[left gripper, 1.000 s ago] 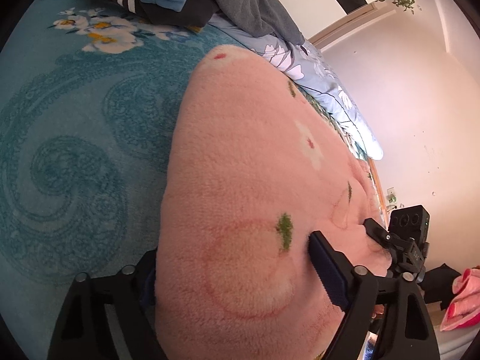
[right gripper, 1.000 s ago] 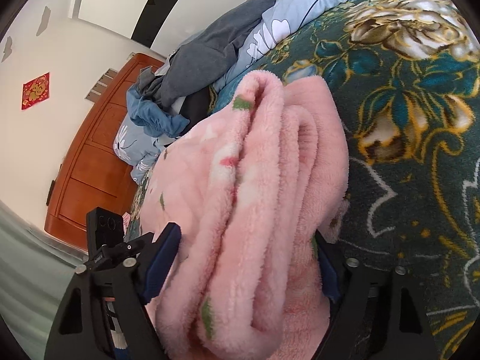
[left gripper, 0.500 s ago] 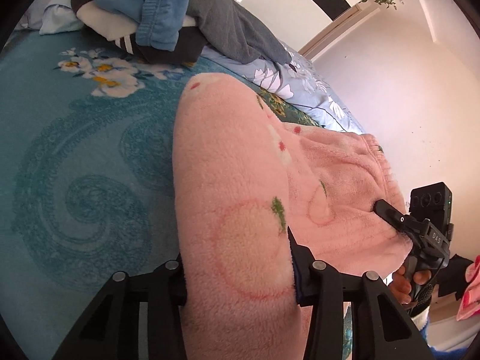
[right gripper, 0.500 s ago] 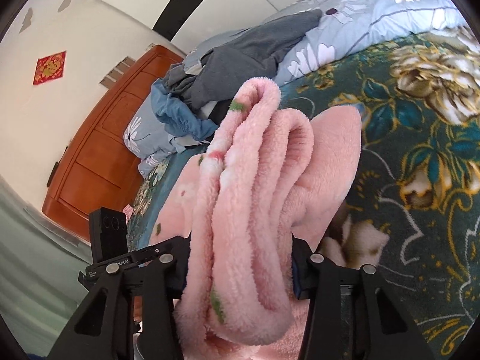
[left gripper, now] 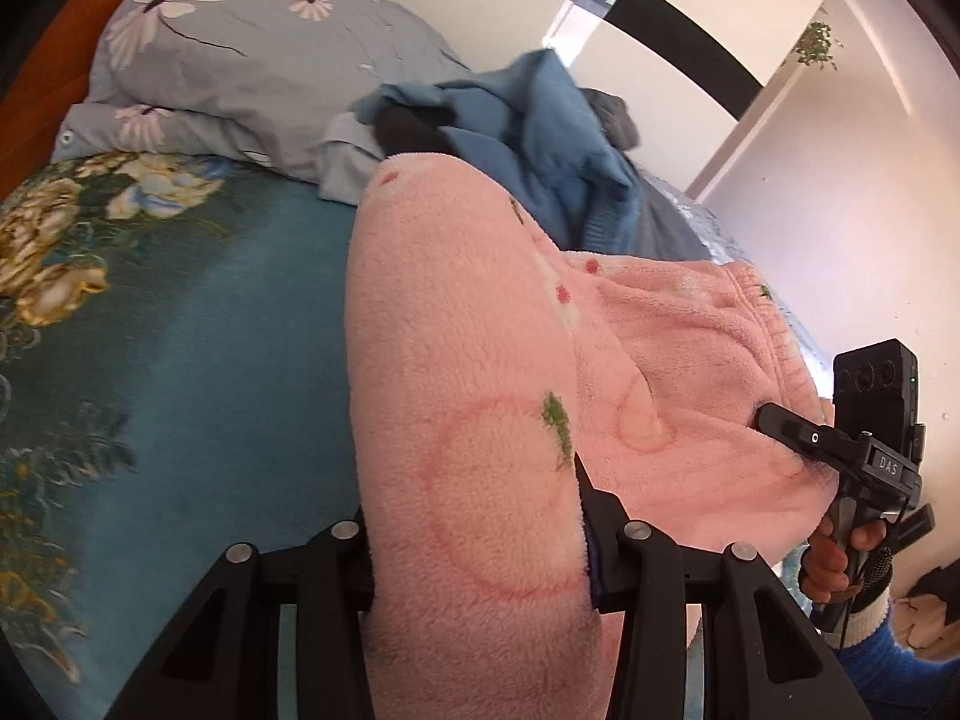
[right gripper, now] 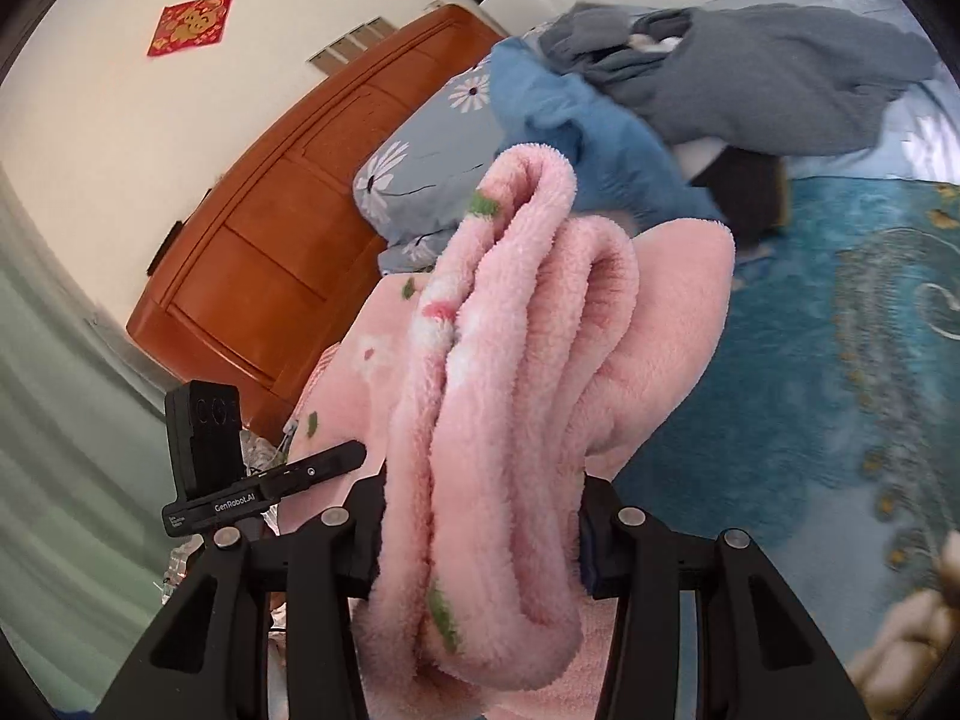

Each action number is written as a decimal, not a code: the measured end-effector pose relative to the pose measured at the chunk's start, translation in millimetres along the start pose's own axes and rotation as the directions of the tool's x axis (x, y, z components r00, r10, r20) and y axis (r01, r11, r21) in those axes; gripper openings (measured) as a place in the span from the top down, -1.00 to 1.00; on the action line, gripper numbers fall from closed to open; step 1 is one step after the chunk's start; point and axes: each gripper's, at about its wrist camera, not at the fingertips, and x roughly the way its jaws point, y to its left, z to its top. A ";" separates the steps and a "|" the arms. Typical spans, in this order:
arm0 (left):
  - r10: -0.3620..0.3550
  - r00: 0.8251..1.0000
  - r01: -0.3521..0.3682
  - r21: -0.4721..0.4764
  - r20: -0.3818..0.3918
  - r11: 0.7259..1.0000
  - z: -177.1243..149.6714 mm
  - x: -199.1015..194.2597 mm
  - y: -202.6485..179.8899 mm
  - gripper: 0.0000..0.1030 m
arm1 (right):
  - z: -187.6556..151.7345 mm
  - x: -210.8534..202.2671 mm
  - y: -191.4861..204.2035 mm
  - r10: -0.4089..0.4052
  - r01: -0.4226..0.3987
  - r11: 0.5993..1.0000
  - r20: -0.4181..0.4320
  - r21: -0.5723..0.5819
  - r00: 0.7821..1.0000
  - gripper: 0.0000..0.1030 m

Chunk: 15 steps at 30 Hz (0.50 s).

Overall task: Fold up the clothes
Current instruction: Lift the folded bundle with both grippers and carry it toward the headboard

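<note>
The left gripper sits at the bottom middle of the left wrist view. Its fingers are clamped on a thick fold of the fluffy pink garment, which fills the middle of the frame and is squeezed between them. The fingers had just been closing on it, though the last bit shows them steady.

The right gripper is at the bottom middle of the right wrist view. Its fingers are clamped on a bunch of rolled pink layers that stick up toward the middle of the frame. These fingers had also been closing on the cloth.

In the left wrist view, the right gripper shows at the right edge, held by a hand with a blue sleeve.

The bed, with its blue flowered cover, lies on the left of that view. A pile of blue and grey clothes is at the top middle, next to a grey flowered pillow at the upper left. A wooden headboard is at the left of the right wrist view.
</note>
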 end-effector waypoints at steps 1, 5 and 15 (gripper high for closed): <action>0.031 1.000 -0.031 0.005 0.001 0.999 5.1 -5.7 17.9 0.09 | 2.8 21.6 7.2 0.020 -0.019 1.000 -0.012 0.001 1.000 0.08; 0.124 0.992 -0.124 -0.005 -0.015 0.992 24.3 -28.8 90.9 0.09 | 12.5 110.0 32.5 0.092 -0.090 0.996 -0.073 0.027 0.993 0.08; 0.217 0.976 -0.211 -0.136 0.028 0.968 49.1 -57.5 240.9 0.09 | 21.4 270.0 101.3 0.144 -0.151 0.988 -0.177 -0.024 0.974 0.08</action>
